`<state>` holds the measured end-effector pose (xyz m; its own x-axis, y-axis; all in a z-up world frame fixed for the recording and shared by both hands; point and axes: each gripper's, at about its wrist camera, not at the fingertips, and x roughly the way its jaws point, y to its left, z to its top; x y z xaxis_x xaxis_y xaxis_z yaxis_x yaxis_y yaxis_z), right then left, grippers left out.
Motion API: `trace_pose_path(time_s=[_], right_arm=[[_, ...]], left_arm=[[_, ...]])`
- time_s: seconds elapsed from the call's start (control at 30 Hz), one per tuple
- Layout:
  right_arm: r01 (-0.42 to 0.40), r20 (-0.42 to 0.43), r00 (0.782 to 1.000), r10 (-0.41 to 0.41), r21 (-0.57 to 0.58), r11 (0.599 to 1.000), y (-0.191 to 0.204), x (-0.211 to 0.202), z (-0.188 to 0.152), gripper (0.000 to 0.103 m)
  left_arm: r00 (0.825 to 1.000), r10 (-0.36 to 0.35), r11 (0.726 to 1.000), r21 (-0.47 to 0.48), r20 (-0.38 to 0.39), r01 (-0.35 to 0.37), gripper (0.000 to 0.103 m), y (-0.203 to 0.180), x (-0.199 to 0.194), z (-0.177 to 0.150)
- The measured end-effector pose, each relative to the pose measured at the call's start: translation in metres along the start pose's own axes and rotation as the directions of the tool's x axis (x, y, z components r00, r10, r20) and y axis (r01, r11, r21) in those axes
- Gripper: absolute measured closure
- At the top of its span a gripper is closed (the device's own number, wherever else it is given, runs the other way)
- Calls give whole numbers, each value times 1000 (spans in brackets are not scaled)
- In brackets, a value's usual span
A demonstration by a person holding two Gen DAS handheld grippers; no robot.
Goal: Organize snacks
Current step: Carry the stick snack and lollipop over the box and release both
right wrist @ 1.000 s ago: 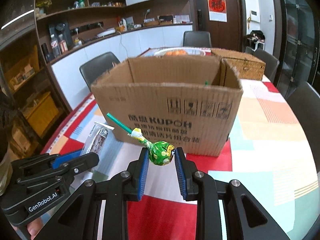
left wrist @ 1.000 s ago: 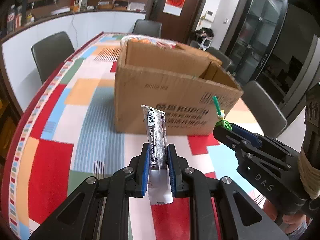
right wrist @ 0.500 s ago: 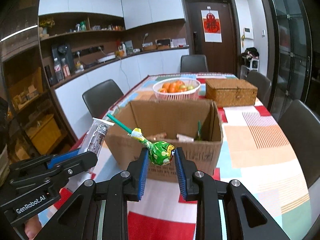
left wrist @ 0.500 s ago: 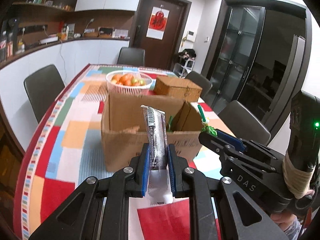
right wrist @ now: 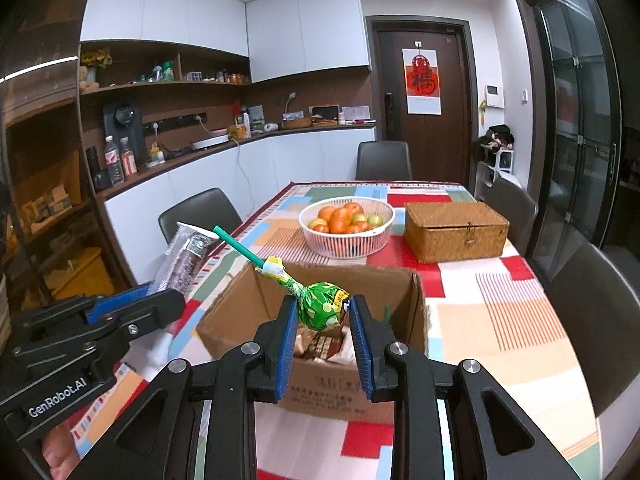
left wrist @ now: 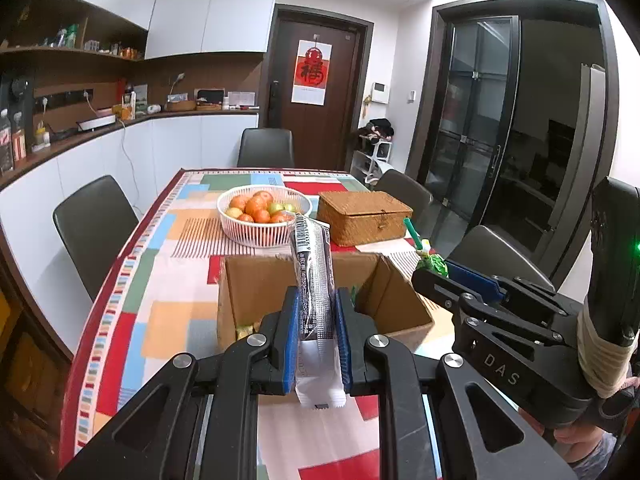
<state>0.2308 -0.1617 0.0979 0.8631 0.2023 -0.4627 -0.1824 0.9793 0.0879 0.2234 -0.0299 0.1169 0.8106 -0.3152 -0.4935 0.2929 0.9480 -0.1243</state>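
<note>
Left wrist view: the snack packet [left wrist: 314,280] is hiding much of the cardboard box [left wrist: 256,292]; left fingers [left wrist: 289,332] are pinching it narrowly, while right fingers [right wrist: 289,340] are gripping the green lollipop [right wrist: 324,307].

Cardboard box [right wrist: 320,380] nearest on table [right wrist: 500,320]; fruit basket [right wrist: 347,232] behind it; wicker box [right wrist: 456,232] right of basket.

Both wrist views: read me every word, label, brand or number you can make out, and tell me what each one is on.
"DAS": on the right gripper body.
"GenRobot.AI": on the left gripper body.
"福": on the red poster on the door.
Barcode and small print on the snack packet: too small to read.
Print on the cardboard box front: blurred.
Lollipop wrapper: nothing readable.
</note>
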Motion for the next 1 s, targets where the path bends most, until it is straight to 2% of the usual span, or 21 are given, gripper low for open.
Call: trace_pose_path(time_s=[0.2, 0.5, 0.67, 1.0], right_arm=[[14, -3, 1000, -14, -19, 1000, -4, 14, 21, 75], [43, -43, 998, -45, -50, 998, -9, 43, 37, 75], [42, -102, 994, -46, -42, 998, -16, 66, 36, 75], [52, -227, 972, -57, -26, 998, -28, 107, 23, 75]], left_arm=[[1000, 5, 1000, 4, -9, -5, 85, 5, 19, 20], [996, -10, 999, -35, -84, 7, 85, 19, 58, 35], [989, -17, 999, -53, -147, 9, 85, 24, 82, 35], [966, 33, 998, -41, -255, -45, 85, 32, 129, 26]])
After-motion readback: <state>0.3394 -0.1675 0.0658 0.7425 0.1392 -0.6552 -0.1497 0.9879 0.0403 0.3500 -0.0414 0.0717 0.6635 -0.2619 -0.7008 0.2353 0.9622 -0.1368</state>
